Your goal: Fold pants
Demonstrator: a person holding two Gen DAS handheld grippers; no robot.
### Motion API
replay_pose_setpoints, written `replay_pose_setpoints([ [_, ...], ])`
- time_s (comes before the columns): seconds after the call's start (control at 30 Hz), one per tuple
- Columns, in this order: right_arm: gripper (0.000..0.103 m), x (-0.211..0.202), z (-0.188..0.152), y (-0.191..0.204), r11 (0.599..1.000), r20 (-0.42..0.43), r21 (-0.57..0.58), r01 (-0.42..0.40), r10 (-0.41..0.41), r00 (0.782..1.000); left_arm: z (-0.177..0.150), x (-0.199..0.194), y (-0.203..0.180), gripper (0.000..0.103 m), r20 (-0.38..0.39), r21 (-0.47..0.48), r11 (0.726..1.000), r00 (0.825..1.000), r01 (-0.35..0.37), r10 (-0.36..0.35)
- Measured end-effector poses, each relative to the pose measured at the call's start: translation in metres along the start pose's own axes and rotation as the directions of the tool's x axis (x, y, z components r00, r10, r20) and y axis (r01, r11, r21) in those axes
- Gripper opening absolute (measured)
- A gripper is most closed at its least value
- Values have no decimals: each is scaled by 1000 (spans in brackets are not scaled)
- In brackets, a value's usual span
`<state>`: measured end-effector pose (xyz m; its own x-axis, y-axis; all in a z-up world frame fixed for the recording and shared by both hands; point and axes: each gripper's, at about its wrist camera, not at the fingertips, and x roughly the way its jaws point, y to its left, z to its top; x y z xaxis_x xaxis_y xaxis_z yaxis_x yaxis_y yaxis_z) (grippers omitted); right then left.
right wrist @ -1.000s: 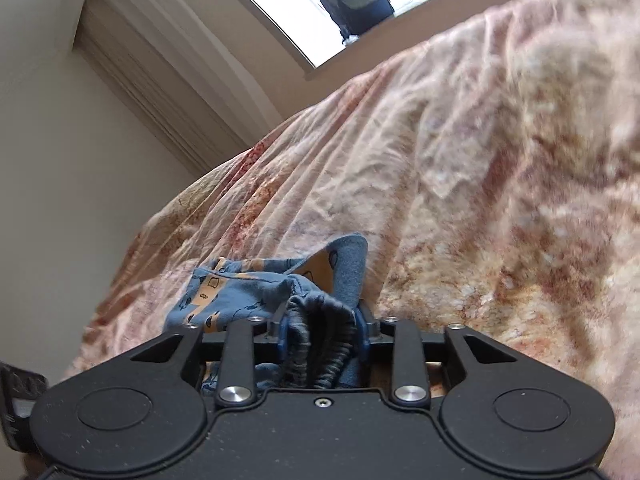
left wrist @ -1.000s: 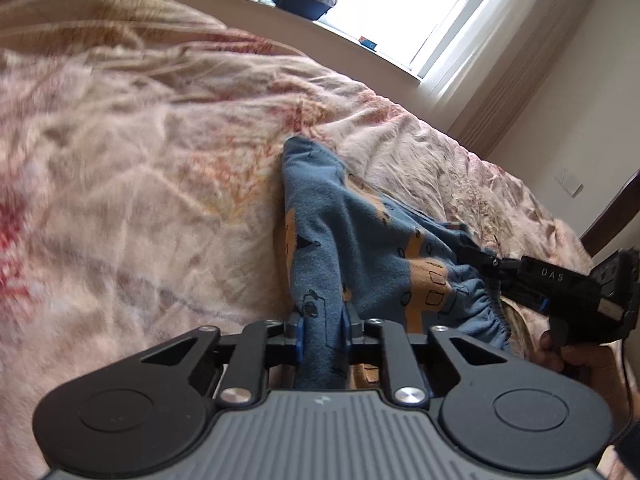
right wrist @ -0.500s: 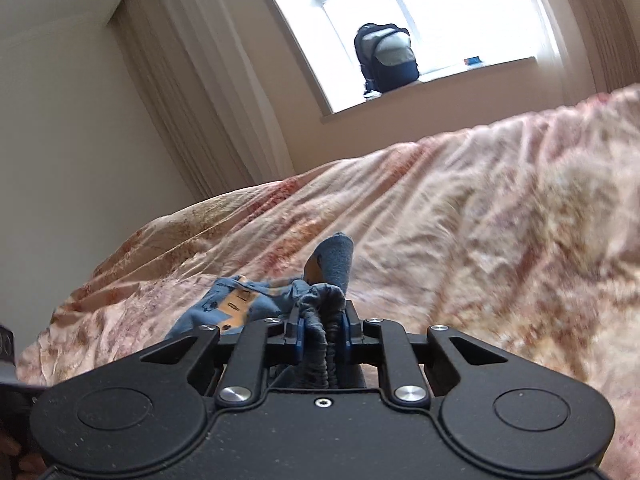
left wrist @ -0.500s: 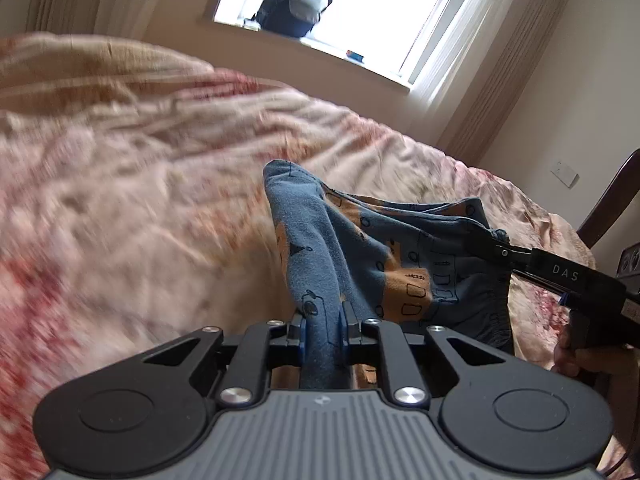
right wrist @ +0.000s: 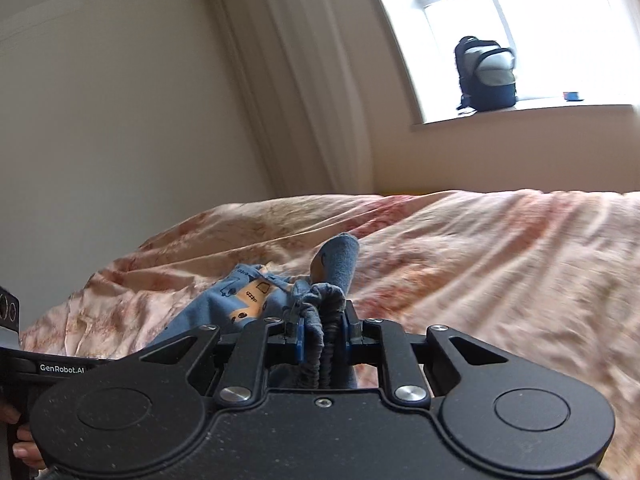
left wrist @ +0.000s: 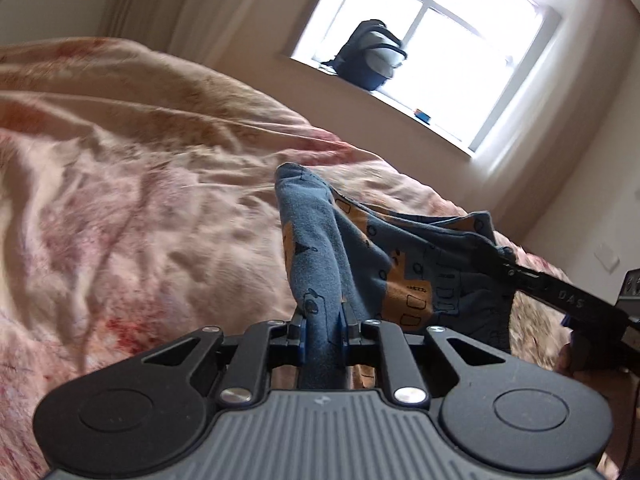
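The pants [left wrist: 380, 264] are small, blue, with orange vehicle prints. They hang between my two grippers above the bed. My left gripper [left wrist: 323, 318] is shut on a blue fold of the pants. My right gripper [right wrist: 322, 326] is shut on the gathered elastic waistband of the pants [right wrist: 248, 296]. In the left wrist view the right gripper [left wrist: 508, 260] reaches in from the right edge, clamped on the cloth's far corner. The lower part of the pants is hidden behind the gripper bodies.
The bed has a crumpled pink and cream floral cover [left wrist: 140, 220], also in the right wrist view [right wrist: 500, 272]. A dark backpack [left wrist: 372, 60] stands on the windowsill under a bright window [right wrist: 520, 20]. Curtains [right wrist: 304, 80] hang on the wall.
Both grippers have risen and tilted up with the pants held. The pants have lifted off the bed cover and more of the window and wall shows.
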<state>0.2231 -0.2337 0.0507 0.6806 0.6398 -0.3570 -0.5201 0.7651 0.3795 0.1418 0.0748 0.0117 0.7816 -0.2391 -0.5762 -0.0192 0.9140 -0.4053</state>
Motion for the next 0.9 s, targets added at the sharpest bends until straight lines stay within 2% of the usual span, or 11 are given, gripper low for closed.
replay_pose_setpoints([
  [0.17,18,33,0,0,1000,-40,1,-4,5,999,0,8,17,16,4,-23,1000,1000,-19,20],
  [0.33,18,55,-9,0,1000,-73,-3,14,-14,997,-6,22,30,16,-29,-47,998,999,-34,33],
  [0.9,19,66,-25,-12,997,-93,46,58,-54,994,-11,27,34,17,-54,-64,997,998,-48,45],
])
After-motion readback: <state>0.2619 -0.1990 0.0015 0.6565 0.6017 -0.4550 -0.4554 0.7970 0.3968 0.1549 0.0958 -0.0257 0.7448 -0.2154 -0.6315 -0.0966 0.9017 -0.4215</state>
